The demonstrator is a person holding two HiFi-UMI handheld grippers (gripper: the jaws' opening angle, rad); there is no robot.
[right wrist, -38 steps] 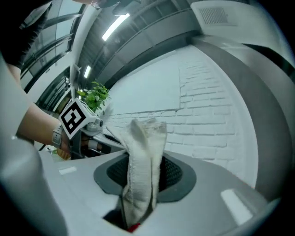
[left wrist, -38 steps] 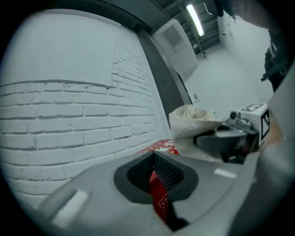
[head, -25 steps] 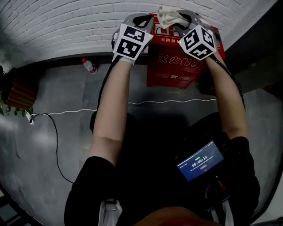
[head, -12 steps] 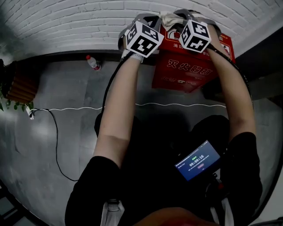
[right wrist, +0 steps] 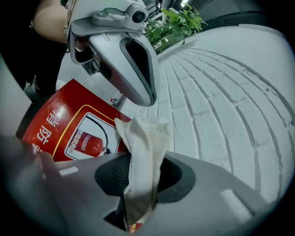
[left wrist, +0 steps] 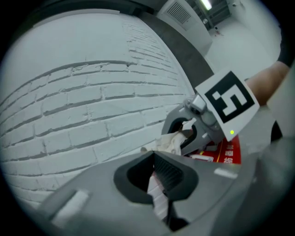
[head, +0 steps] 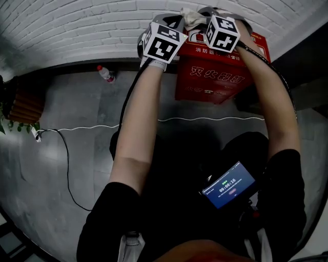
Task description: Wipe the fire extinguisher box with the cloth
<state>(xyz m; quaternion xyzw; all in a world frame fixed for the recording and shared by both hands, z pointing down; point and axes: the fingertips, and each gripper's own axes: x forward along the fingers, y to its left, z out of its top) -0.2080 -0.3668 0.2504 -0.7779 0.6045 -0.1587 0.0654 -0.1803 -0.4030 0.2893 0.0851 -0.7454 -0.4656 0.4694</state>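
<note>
The red fire extinguisher box stands on the floor against a white brick wall. Over its top, my right gripper is shut on a whitish cloth. In the right gripper view the cloth stands up from between the jaws of the right gripper, with the box's printed top just beyond. My left gripper hovers close to the left of the cloth, at the box's top left corner. Its jaws in the left gripper view are all but together, with nothing held.
A plastic bottle stands at the foot of the wall left of the box. A white cable runs across the grey floor. A potted plant sits at far left. A dark wall section lies right of the box.
Both grippers have moved closer together and further toward the wall over the box's top. The cloth stays clamped in the right gripper.
</note>
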